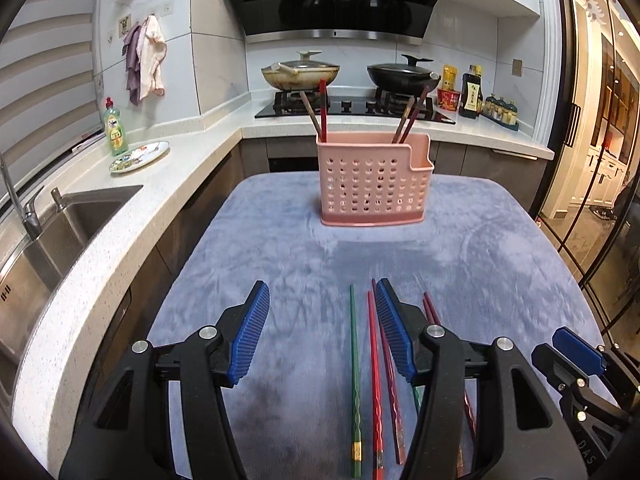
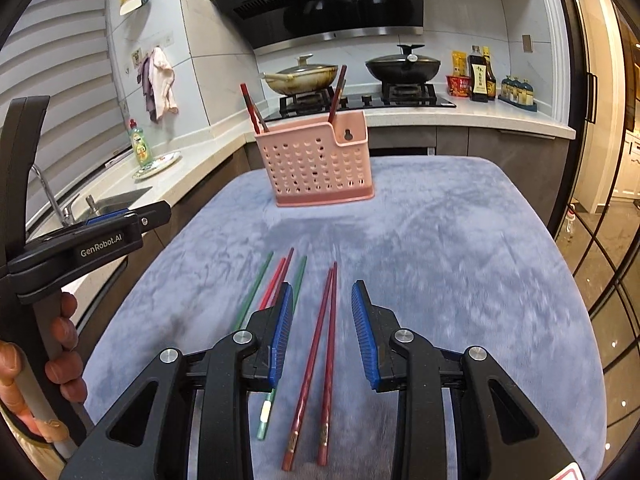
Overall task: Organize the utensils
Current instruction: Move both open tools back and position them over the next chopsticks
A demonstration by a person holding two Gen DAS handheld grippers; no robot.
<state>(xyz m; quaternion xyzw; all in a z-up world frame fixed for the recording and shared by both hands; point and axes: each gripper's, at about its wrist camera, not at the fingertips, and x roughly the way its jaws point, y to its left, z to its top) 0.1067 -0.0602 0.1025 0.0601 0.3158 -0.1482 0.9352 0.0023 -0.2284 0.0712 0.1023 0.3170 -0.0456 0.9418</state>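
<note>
1. We work over a blue-grey cloth [image 1: 280, 248] that covers the table, with a kitchen counter and stove behind it.
2. The pink perforated holder [image 1: 370, 178] stands upright at the far side of the cloth, well apart from both grippers, with two chopsticks leaning in each end compartment.
3. Our left gripper [image 1: 322, 322] hovers about half open and empty; a green chopstick [image 1: 354, 376] and a bright red chopstick [image 1: 374, 376] lie between its jaws on the cloth.
4. Our right gripper [image 2: 322, 326] stands narrower, also holding nothing, with a dark red pair [image 2: 318, 360] lying between its jaws. A second green chopstick [image 2: 298, 280] runs under its left finger.
5. We judge the next step to be a pick, and the sticks lie close together. Closing the left jaws could catch a green and a red stick at once, a mismatched pair.
6. The soft cloth may let thin sticks roll or sink away from the pads; we cannot tell from these views how near the fingertips are to it.
7. The two grippers sit just beside each other and could knock together.
</note>
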